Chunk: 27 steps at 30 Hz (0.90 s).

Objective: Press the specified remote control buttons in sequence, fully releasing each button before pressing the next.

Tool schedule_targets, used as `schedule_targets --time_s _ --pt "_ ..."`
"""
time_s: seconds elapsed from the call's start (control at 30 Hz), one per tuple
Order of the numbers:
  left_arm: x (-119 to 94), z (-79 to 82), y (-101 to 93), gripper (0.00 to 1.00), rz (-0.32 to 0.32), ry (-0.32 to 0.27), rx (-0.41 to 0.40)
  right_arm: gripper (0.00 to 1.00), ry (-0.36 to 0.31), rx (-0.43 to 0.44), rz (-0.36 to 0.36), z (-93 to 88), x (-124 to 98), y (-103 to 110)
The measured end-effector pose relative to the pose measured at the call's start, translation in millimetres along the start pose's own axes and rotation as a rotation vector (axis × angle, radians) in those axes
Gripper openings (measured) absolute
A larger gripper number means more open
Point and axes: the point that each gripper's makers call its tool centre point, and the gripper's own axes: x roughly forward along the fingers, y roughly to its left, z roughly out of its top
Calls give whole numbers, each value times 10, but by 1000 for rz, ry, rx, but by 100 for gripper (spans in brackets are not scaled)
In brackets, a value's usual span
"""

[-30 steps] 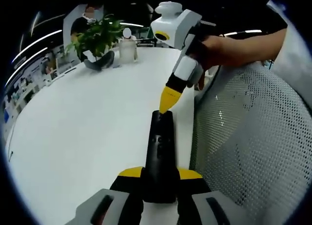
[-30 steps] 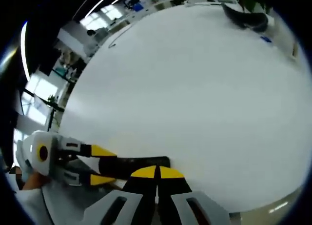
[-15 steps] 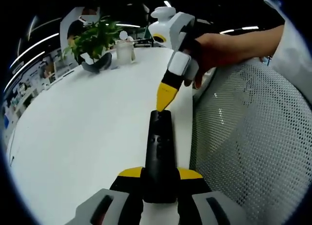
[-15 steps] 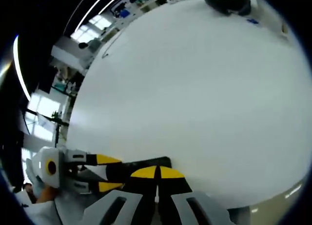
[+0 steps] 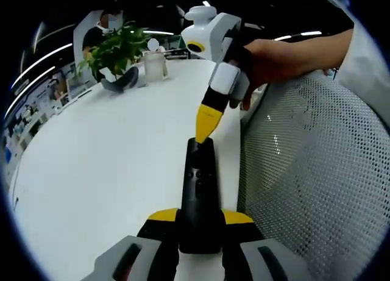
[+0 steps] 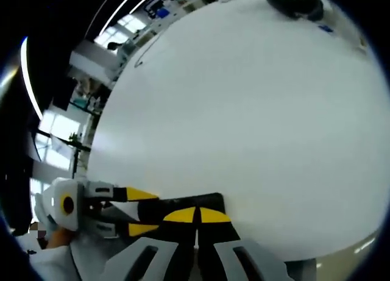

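Observation:
A slim black remote (image 5: 199, 183) points away from me over the white table (image 5: 109, 153), and my left gripper (image 5: 200, 217) is shut on its near end. My right gripper (image 5: 206, 125), held by a hand, comes down from the upper right. Its yellow jaws are shut together and their tip meets the remote's far end. In the right gripper view the shut right gripper (image 6: 197, 216) sits over the remote (image 6: 183, 203). The left gripper (image 6: 149, 211) clamps the remote from the left there. The buttons under the tip are hidden.
A potted plant (image 5: 119, 49) and a pale container (image 5: 155, 64) stand at the table's far end. A white mesh chair back (image 5: 311, 171) runs along the table's right edge, close to the remote. A person's hand (image 5: 274, 58) holds the right gripper.
The right gripper's tip stays at the remote's far end, shifting only slightly. Both views have drifted a little. The left gripper's hold on the remote is unchanged.

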Motion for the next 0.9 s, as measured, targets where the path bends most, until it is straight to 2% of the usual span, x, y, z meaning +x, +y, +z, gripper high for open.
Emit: schedule_targets --time_s 0.3,0.5,0.63,0.9 --pt "-2 3 -1 24 0 -1 -3 0 8 -38 -32 -8 17 -22" --pt "-1 3 0 24 0 -3 -9 0 3 -25 -35 -3 22 -39" --pt "-2 5 4 24 -5 -6 -20 0 -19 23 -38 7 23 -55" --pt "6 6 2 24 3 -5 5 0 -11 -5 -25 19 25 -42"
